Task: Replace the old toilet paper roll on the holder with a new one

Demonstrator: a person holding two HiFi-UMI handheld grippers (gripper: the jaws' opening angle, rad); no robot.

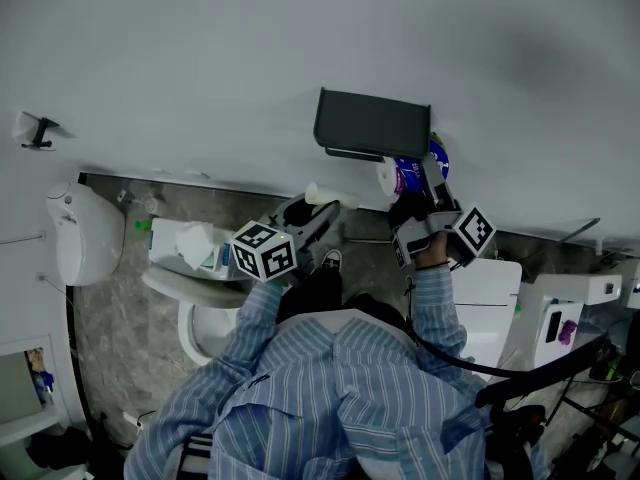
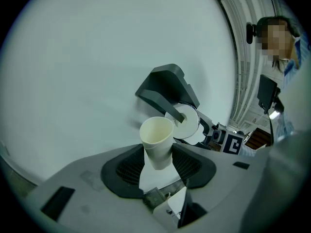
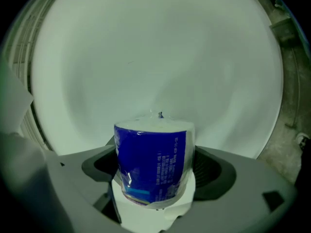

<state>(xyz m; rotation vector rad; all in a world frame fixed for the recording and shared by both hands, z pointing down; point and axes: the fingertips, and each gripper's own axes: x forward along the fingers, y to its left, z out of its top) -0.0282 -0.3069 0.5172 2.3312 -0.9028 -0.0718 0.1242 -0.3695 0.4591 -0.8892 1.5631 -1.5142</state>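
Note:
A dark grey paper holder [image 1: 372, 125] hangs on the white wall, also seen in the left gripper view [image 2: 167, 87]. My right gripper [image 1: 422, 196] is shut on a new roll in blue wrap [image 1: 420, 168], held right under the holder's right end. In the right gripper view the roll [image 3: 154, 161] stands between the jaws, facing the bare wall. My left gripper [image 1: 300, 218] is lower and to the left, shut on an empty cardboard tube [image 1: 322, 196]. The tube [image 2: 156, 142] shows upright between its jaws, with the new roll's white end [image 2: 188, 124] behind it.
A toilet [image 1: 200, 313] stands below left, with a tissue pack [image 1: 190, 243] on its tank. A white bin [image 1: 85, 233] is at the far left, a wall hook [image 1: 38, 131] above it. White fixtures [image 1: 490, 288] stand at the right.

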